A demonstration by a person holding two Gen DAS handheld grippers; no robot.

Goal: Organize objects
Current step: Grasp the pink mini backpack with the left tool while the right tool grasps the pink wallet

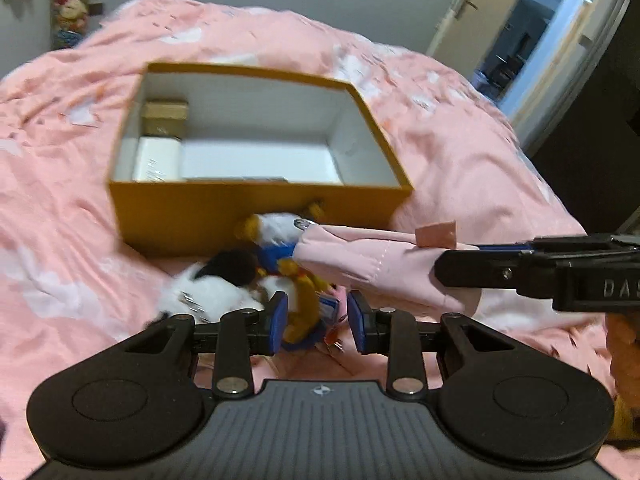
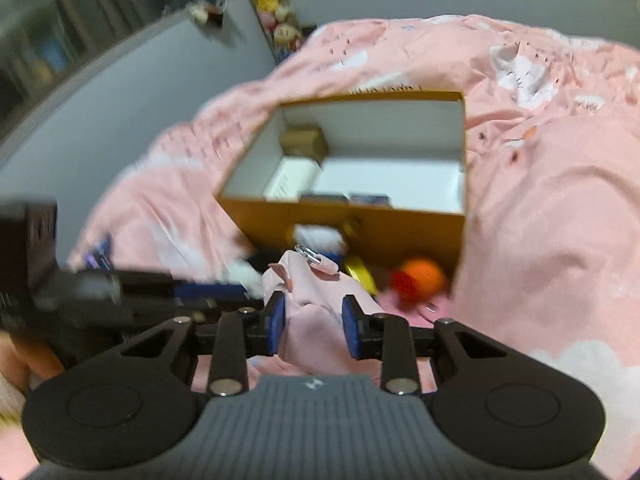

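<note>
We have the right gripper (image 2: pixel 313 326) closed on a soft pink pouch (image 2: pixel 316 312), its blue pads pressing into the bunched fabric; the pouch sits at about 6 o'clock of the yellow box (image 2: pixel 360 224), just before its near wall. It looks light and limp, so we judge it will sag and fold; holding the thick middle, not the metal clip (image 2: pixel 306 254), seems safest. The left gripper (image 1: pixel 318 324) stands part open around a yellow plush toy (image 1: pixel 300 300), though with the blur we cannot tell if its pads grip it
</note>
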